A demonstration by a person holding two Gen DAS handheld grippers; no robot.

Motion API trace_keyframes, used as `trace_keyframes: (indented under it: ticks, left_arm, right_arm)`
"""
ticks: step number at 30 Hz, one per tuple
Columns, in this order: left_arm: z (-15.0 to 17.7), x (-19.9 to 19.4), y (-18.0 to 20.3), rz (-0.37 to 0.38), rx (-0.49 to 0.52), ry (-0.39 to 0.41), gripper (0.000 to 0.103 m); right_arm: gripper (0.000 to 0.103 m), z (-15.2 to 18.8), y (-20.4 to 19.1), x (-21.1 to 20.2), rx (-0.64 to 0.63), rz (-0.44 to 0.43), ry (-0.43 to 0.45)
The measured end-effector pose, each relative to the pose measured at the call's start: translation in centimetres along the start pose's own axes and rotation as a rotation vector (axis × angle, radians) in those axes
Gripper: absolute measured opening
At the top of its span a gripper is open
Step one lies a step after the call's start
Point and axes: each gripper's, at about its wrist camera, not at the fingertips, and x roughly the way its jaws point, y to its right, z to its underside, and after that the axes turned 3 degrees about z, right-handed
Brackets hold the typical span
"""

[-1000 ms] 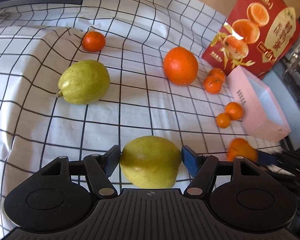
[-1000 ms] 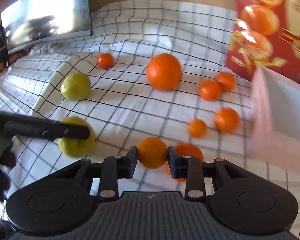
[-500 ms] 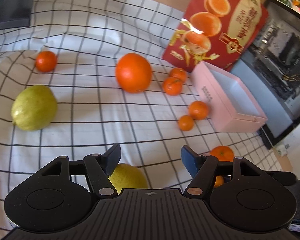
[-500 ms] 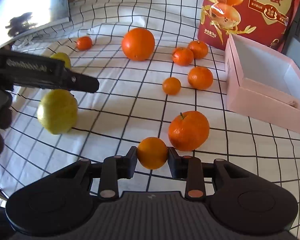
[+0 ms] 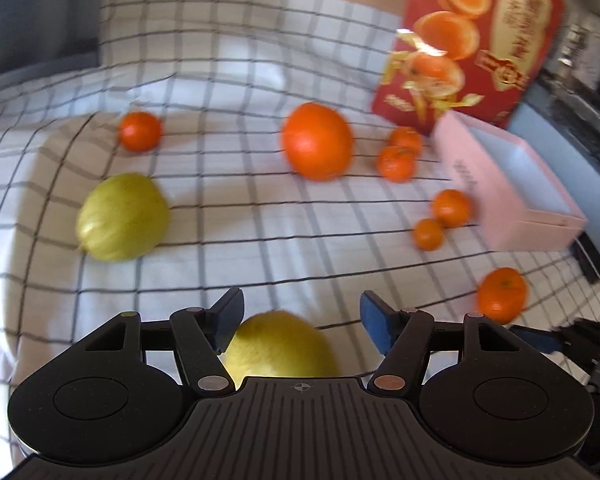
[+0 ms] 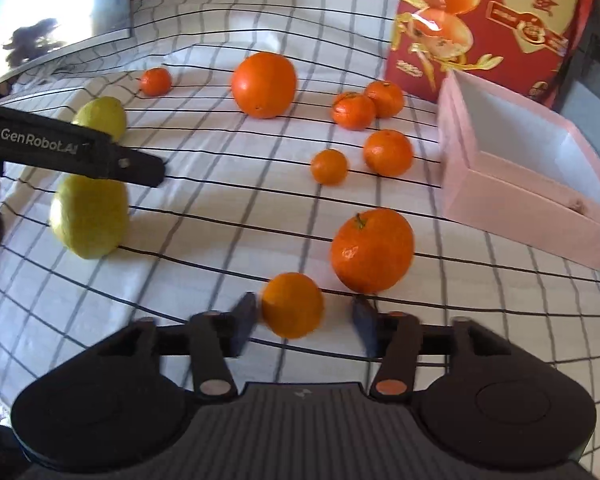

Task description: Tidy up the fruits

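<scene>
Between my right gripper's (image 6: 302, 316) jaws, which had just been opening, the small mandarin (image 6: 293, 305) sat released beside a larger orange (image 6: 373, 250); next, my parted left gripper (image 5: 301, 312) needed closing on the near lemon (image 5: 278, 346).

Bare cloth (image 6: 228, 216) between scattered fruit

"GenRobot.AI" on left hand-held gripper (image 6: 156, 170); Chinese characters on red box (image 6: 496, 24).

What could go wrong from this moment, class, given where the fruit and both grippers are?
The small orange sits between the right gripper, whose jaws have just been opening; round, it may roll into the bigger orange. The left gripper stands open over a yellow-green fruit and could nudge it.
</scene>
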Motion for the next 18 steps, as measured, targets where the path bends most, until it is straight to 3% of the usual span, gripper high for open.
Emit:
trace_keyframes:
  ticks: [7, 18]
  left_arm:
    - [0.3, 0.4, -1.6, -0.035, -0.052, -0.033, 0.069]
    - [0.3, 0.7, -1.6, -0.013, -0.059, -0.044, 0.067]
  right_arm:
    - [0.070, 0.9, 1.1, -0.1, 0.055, -0.008, 0.007]
    - [0.079, 1.5, 1.3, -0.3, 0.060, -0.005, 0.017]
